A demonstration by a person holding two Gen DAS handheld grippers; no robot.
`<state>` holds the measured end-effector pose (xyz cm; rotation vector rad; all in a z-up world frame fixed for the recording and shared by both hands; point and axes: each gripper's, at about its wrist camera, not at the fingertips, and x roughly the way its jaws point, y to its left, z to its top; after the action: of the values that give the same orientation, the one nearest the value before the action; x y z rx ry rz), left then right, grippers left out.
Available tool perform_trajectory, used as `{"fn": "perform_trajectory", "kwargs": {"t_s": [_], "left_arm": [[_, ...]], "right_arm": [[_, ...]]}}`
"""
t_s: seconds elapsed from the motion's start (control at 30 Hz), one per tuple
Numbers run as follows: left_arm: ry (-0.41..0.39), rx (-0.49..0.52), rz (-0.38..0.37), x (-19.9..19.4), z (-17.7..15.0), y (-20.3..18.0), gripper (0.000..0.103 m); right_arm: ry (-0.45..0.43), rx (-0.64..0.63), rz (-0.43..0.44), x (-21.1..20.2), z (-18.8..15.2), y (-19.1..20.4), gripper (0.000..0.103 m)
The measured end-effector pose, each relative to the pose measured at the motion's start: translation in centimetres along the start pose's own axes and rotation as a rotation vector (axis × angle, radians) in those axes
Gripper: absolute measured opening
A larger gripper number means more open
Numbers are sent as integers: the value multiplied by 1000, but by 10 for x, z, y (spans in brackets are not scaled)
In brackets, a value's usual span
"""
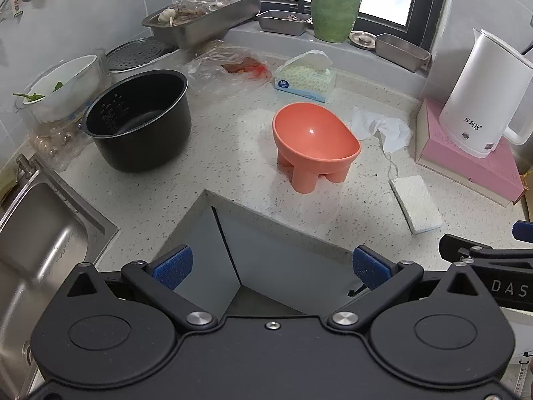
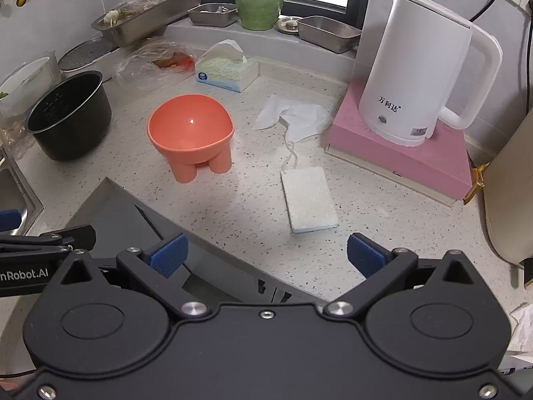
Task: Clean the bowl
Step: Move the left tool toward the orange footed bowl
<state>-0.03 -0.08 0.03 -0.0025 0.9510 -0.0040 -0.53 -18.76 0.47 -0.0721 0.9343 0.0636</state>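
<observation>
From my seat, sweeping left to right: the steel sink (image 1: 50,233) sits at the far left edge of the bench (image 1: 233,166), then the black cooker pot (image 1: 140,120), and near the middle the task's orange bowl (image 1: 314,140), standing upright on its stubby legs with its mouth tilted toward me and nothing visible inside. To its right lie a crumpled tissue (image 2: 293,113), then the pale sponge (image 2: 308,198) flat on the bench, well apart from the bowl, and beyond it the white kettle (image 2: 426,70) on a pink box (image 2: 399,160). My left gripper (image 1: 271,266) hangs short of the bench edge with its blue fingers (image 1: 173,266) spread wide and nothing between them; my right gripper (image 2: 266,256) is likewise empty and spread, hovering just short of the sponge. I judge the bowl to be light, stiff moulded plastic with a smooth, likely slippery wall, and top-heavy on those legs, so a push at the rim could tip it. I would pinch the near rim with the left, one finger inside and one outside, or clamp a leg. The sponge looks soft and compressible; I would take it across its narrow width with the right.
</observation>
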Motion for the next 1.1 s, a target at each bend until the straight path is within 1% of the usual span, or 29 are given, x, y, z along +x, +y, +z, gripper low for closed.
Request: {"fn": "perform_trajectory", "kwargs": {"t_s": [0.23,0.43,0.7,0.93,1.03,1.1], "left_arm": [[6,-2,-1,-3,0,-6,103],[6,-1,0,-4,1,-10,103],[5,14,30,5,5,-19,103],[3,34,77,13,8,-41,103],[11,29,92,21,10,-47,103],[21,4,82,29,13,-47,103]], "right_arm": [[-14,-8,4,-3,-1,-1,102],[-4,-8,7,4,-1,-7,102],[-19,-19,40,4,-2,-27,102],[-38,-53,55,7,-1,-47,102],[-33,-60,72,10,-2,-58,102],[-26,-58,85,13,-2,-67,102]]}}
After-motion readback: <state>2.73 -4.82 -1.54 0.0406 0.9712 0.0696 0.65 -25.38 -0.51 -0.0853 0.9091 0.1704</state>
